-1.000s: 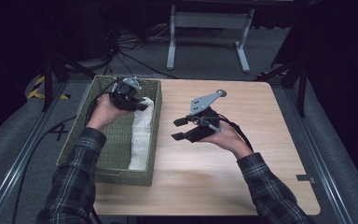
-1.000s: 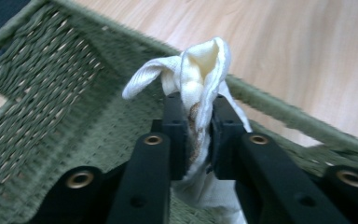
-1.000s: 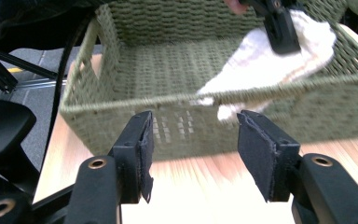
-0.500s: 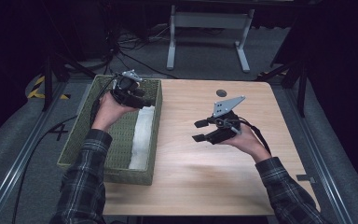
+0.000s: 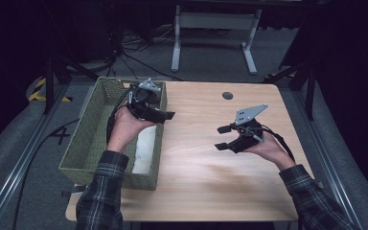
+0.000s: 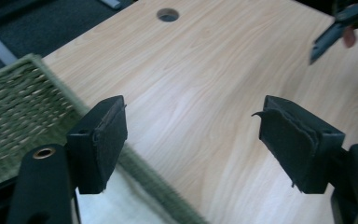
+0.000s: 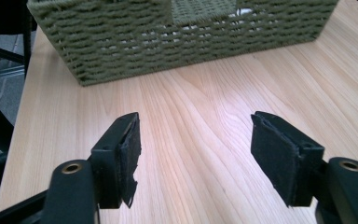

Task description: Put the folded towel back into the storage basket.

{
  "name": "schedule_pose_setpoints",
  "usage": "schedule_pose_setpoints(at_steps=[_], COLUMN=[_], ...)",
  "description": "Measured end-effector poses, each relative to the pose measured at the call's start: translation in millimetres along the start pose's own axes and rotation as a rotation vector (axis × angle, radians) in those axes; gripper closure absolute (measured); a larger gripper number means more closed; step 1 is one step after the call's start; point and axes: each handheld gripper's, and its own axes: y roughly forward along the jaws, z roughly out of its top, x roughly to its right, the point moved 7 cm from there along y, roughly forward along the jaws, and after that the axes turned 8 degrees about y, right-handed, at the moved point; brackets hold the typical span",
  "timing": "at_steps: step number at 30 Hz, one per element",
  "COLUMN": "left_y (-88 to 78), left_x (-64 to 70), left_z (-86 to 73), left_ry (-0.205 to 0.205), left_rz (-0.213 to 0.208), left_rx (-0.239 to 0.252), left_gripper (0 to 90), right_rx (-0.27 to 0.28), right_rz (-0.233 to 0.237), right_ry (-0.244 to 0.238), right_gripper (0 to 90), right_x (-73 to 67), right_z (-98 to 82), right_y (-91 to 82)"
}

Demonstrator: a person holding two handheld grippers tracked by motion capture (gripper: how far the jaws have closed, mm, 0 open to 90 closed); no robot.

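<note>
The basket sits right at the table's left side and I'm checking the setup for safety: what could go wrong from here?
1. The left gripper, its fingers just opened and empty, hangs over the basket rim; dropping lower, it might catch the woven wall and shove the basket toward the table edge.
2. The white cloth lies against the near wall, so a careless pass could snag it.
</note>
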Motion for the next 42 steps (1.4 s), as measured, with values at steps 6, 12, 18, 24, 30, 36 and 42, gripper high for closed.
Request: schedule_pose_setpoints(at_steps=[6,12,18,24,30,36,42], left_y=[6.8,17.9,36.8,58.7,81.3,101.7,113.4], left_x=[24.6,43.0,69.0,91.0,109.2,123.0,132.6], left_z=[2.4,2.5,3.9,-0.2,-8.3,-24.7,-44.1], left_ry=[0.010,0.018,0.011,0.023,0.026,0.027,0.032], left_rz=[-0.003,-0.013,-0.027,-0.044,-0.070,-0.085,-0.095], left_rx=[-0.005,-0.008,0.010,-0.002,-0.008,-0.019,-0.025], left_gripper=[20.4,19.7,17.9,17.6,17.4,16.7,16.6], right_rx=[-0.007,0.000,0.018,0.030,0.040,0.051,0.030], right_rz=[-0.052,-0.088,-0.141,-0.171,-0.192,-0.222,-0.256], right_ry=[0.013,0.034,0.062,0.093,0.117,0.143,0.159], right_gripper=[30.4,29.7,28.2,26.9,26.2,25.3,24.8], right_x=[8.0,12.7,21.1,27.3,29.8,29.9,30.2], right_z=[-13.1,-27.2,-45.8,-66.3,-82.6,-101.2,-121.5], right_y=[-10.4,-20.1,-29.3,-37.4,-41.7,-43.5,-42.0])
